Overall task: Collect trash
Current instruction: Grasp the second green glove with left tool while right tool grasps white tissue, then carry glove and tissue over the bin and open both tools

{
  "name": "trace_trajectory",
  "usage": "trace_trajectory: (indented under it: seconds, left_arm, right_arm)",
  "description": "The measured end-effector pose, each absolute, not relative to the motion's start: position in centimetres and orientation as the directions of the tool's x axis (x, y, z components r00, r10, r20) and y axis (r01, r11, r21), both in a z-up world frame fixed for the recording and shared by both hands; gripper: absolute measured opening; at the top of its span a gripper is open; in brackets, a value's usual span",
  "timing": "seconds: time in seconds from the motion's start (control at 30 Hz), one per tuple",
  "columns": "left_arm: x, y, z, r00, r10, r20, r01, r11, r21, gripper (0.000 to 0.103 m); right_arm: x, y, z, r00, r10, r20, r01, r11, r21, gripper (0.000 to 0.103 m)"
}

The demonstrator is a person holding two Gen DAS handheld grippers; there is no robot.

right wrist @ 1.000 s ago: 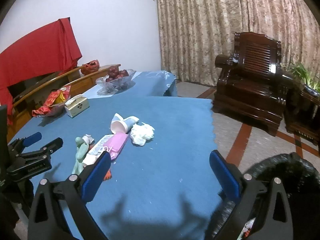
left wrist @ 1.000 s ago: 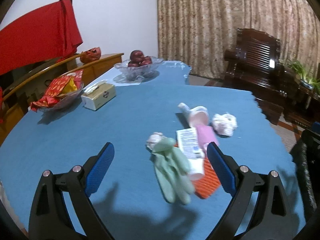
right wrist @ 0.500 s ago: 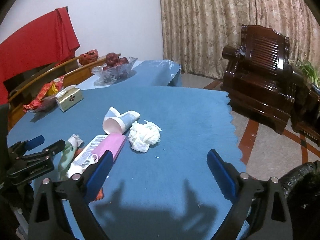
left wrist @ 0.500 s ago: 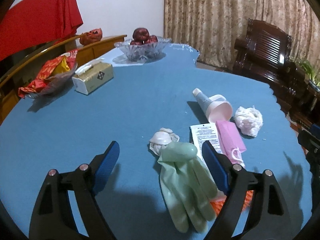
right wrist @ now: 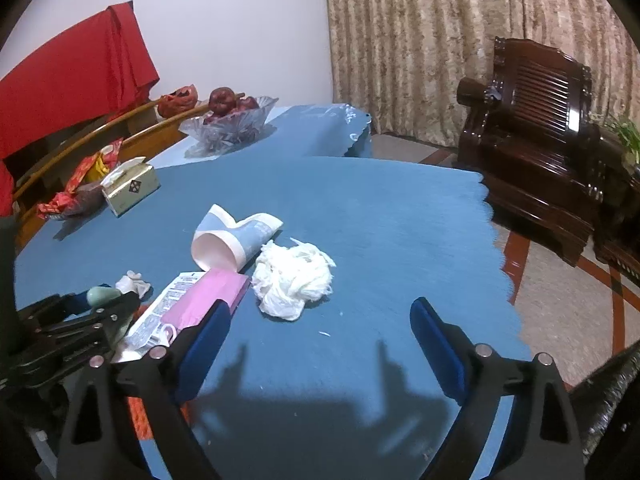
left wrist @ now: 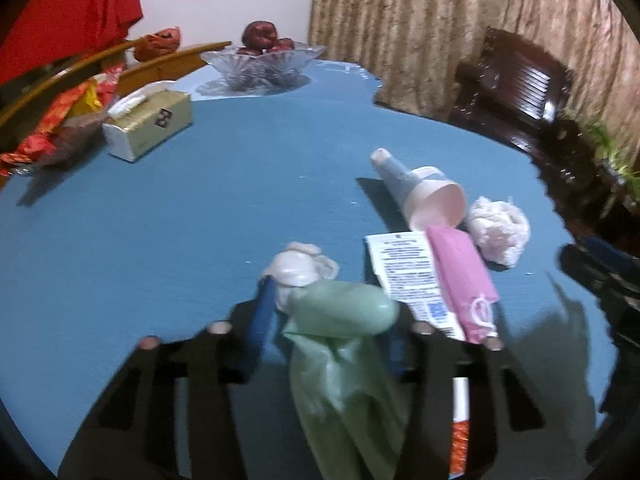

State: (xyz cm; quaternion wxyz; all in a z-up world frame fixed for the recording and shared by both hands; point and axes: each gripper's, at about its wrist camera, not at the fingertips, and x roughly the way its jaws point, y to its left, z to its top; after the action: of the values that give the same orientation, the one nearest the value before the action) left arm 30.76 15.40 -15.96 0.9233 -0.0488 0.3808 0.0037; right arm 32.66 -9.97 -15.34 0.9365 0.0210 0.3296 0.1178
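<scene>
The left wrist view sits low and close: the left gripper (left wrist: 328,320) has its blue pads drawn in against the pale green rubber glove (left wrist: 344,364), pinching its cuff, while the glove's body trails back between the black arms toward the camera. The frame is blurred, so whether the glove is lifted or still lies on the blue tablecloth (left wrist: 200,208) cannot be told. Just past the fingertips a small crumpled white wad (left wrist: 298,266) touches the glove's cuff. To the right lie a white printed packet (left wrist: 408,276) and a pink pouch (left wrist: 464,276) overlapping it; beyond them are a tipped paper cup (left wrist: 424,196) and a crumpled white tissue ball (left wrist: 498,234).

Only the right wrist view shows the right gripper (right wrist: 320,344), held higher and level over the table's near edge, fingers spread wide with nothing between them. It also catches the left gripper from the side at the lower left, the glove's green tip poking out of it. The tissue ball lies ahead of the open fingers, the paper cup just behind it, the pink pouch beside the left finger. A dark trash bag (right wrist: 612,400) edges into the lower right corner, off the table.

Farther back in both views stand a tissue box (right wrist: 132,190), a dish of red wrappers (right wrist: 76,196), a glass fruit bowl (right wrist: 228,120) and a dark wooden armchair (right wrist: 532,136) before the curtain.
</scene>
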Motion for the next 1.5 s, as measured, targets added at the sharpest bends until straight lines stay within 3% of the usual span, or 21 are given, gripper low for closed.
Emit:
trace_trajectory:
  seconds: [0.13, 0.47, 0.67, 0.73, 0.83, 1.5]
  left_arm:
    - [30.5, 15.6, -16.0, 0.713, -0.048, -0.7, -0.027, 0.995, -0.096, 0.034]
    - [30.6, 15.9, -16.4, 0.705, -0.048, -0.707, -0.037, 0.994, -0.104, 0.038]
    - [30.5, 15.9, -16.4, 0.708, -0.052, -0.705, -0.035, 0.994, -0.108, 0.033]
    - [30.5, 16.1, -16.3, 0.708, -0.053, -0.705, -0.038, 0.993, -0.114, 0.03]
    - [30.3, 16.1, -16.2, 0.709, -0.052, -0.703, -0.039, 0.993, -0.113, 0.023]
    - [25.0, 15.9, -11.0, 0.758, -0.105, -0.644, 0.011, 0.989, -0.149, 0.017]
  right_arm:
    - [34.0, -9.3, -15.8, 0.747, 0.233, -0.623, -0.209, 0.971, 0.113, 0.088]
    - [37.1, -8.2, -17.3, 0.7, 0.225, -0.678, -0.2, 0.973, 0.116, 0.081]
    - [37.8, -7.3, -18.2, 0.643, 0.261, -0.72, -0.246, 0.961, 0.129, 0.055]
    - [37.7, -7.1, -18.2, 0.634, 0.289, -0.718, -0.271, 0.952, 0.144, 0.04]
    - [37.1, -6.7, -17.9, 0.637, 0.302, -0.71, -0.292, 0.946, 0.14, 0.032]
    - [29.3, -9.1, -12.3, 0.706, 0.362, -0.609, -0.314, 0.931, 0.189, 0.031]
